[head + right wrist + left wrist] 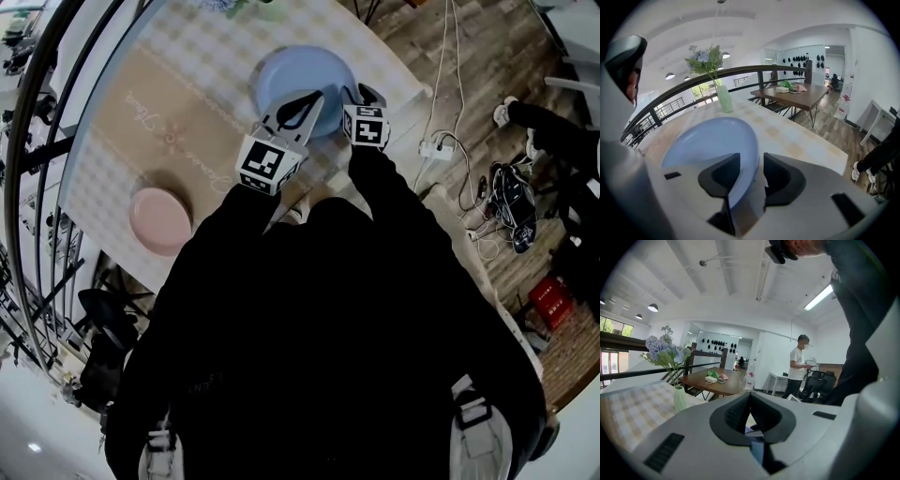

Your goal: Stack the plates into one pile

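A pale blue plate (292, 73) lies at the far end of the checked table (112, 178). A pink plate (159, 220) lies apart from it, near the table's left front. My right gripper (368, 92) reaches over the blue plate's right edge. In the right gripper view the blue plate (710, 140) has its rim between the jaws of the right gripper (751, 158), with a gap to the right-hand pad. My left gripper (315, 97) hovers over the blue plate's near side. In its own view the left gripper (750, 397) has its pads together, with a sliver of blue below them.
A green vase of flowers (724, 99) stands beyond the blue plate, close to a dark railing (684, 89). The table's right edge drops to a wooden floor with a power strip and cables (441, 148). A person (798, 366) stands far off, beside another table (715, 380).
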A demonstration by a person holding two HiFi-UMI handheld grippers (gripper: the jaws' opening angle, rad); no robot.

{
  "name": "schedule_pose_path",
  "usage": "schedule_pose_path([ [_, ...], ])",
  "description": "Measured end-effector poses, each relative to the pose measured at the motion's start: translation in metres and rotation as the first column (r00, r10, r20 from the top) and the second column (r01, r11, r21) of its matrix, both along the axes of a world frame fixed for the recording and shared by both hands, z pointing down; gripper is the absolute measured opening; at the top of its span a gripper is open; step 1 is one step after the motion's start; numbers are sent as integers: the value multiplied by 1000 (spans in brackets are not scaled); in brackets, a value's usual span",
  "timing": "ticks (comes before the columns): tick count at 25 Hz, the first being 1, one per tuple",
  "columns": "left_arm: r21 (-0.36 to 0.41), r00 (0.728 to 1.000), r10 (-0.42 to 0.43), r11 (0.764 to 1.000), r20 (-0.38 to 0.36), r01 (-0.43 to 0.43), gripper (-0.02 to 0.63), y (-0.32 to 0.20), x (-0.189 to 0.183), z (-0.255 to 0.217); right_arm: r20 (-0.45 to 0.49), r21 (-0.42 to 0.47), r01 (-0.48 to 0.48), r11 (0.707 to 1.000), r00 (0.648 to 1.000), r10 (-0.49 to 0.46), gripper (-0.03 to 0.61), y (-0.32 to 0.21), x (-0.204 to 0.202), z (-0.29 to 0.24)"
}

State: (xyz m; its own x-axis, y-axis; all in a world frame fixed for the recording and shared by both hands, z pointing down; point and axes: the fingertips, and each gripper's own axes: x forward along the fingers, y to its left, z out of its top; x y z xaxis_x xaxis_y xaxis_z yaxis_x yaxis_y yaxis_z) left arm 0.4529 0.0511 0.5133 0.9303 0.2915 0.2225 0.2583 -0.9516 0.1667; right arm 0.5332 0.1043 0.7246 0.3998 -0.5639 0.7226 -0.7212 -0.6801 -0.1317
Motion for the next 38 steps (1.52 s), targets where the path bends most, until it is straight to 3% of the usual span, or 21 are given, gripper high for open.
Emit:
schedule_pose_path([
  [11, -21, 999, -37, 999, 24, 38, 14, -19, -8, 7, 21, 28, -40, 999, 999, 39, 112, -10, 8, 16],
  [21, -15, 996, -81, 997, 37, 81, 14, -41, -32, 8, 116, 187, -191, 964, 978, 171, 35, -25, 11, -11],
  [24, -11, 995, -90, 996, 32, 90, 14, -47, -39, 5, 174, 240, -211, 948, 970, 172, 21, -39, 1, -17],
  [38, 4, 983, -184, 983, 6, 184, 14, -77, -80, -12, 254, 289, -209, 934, 958, 136, 20, -81, -28, -44],
])
